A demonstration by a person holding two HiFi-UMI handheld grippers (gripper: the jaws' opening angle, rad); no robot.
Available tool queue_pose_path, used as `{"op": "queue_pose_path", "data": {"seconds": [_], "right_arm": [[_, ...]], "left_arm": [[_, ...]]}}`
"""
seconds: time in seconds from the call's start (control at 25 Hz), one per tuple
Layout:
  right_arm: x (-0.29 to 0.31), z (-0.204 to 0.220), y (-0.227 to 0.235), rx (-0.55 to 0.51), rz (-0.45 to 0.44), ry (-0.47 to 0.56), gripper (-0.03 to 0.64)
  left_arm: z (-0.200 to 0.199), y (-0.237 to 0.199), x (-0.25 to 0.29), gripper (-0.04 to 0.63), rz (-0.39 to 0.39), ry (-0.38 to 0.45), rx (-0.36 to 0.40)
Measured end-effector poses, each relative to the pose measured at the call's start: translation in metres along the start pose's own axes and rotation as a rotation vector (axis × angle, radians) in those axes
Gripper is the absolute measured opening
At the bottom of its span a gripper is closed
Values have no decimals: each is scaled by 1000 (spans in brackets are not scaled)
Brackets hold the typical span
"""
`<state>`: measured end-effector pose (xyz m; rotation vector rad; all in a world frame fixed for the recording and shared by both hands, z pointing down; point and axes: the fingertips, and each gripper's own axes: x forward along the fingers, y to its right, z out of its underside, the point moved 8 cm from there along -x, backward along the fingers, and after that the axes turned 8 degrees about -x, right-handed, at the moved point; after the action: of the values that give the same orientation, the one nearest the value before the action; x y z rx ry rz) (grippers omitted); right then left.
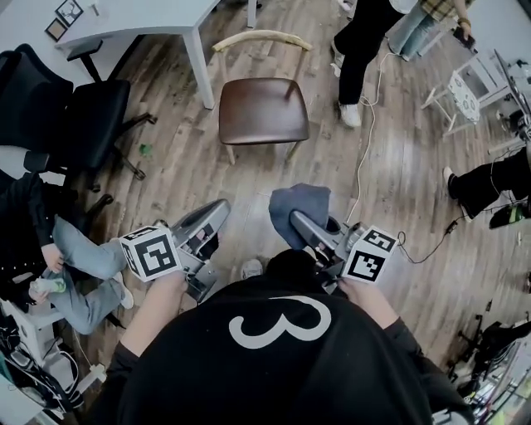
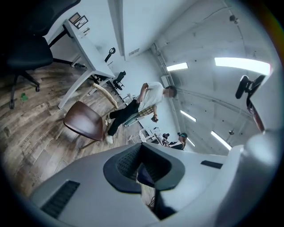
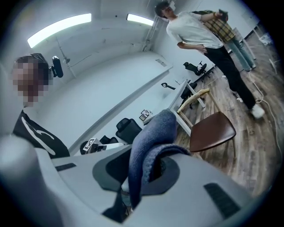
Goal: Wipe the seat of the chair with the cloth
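A chair with a dark brown seat (image 1: 261, 108) and a pale curved wooden back stands on the wood floor ahead of me. A blue-grey cloth (image 1: 299, 206) hangs bunched from my right gripper (image 1: 296, 221), which is shut on it well short of the seat. In the right gripper view the cloth (image 3: 151, 137) drapes over the jaws of that gripper (image 3: 142, 173), with the chair (image 3: 212, 131) beyond to the right. My left gripper (image 1: 219, 211) is held level beside it, shut and empty. The left gripper view shows the left gripper (image 2: 144, 166) with the chair (image 2: 84, 119) far off.
A white desk (image 1: 141, 25) stands just left of the chair, with black office chairs (image 1: 91, 116) further left. A person (image 1: 365, 50) stands right of the chair. A cable (image 1: 365, 158) runs across the floor. Another person (image 1: 75, 257) sits at the left.
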<state>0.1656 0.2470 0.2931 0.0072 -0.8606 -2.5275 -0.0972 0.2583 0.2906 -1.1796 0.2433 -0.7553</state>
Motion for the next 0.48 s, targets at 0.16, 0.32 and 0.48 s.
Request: {"op": "queue_pose_path", "data": {"seconds": [0.16, 0.32, 0.48], "right_arm": [[9, -1, 10, 25, -4, -12, 43], [32, -15, 47, 69, -10, -27, 43], [65, -43, 100, 106, -8, -59, 43]], "left_arm": [[-3, -6, 10, 14, -6, -22, -17], [-27, -24, 35, 14, -43, -30, -46], [-70, -47, 73, 14, -92, -33, -78]]}}
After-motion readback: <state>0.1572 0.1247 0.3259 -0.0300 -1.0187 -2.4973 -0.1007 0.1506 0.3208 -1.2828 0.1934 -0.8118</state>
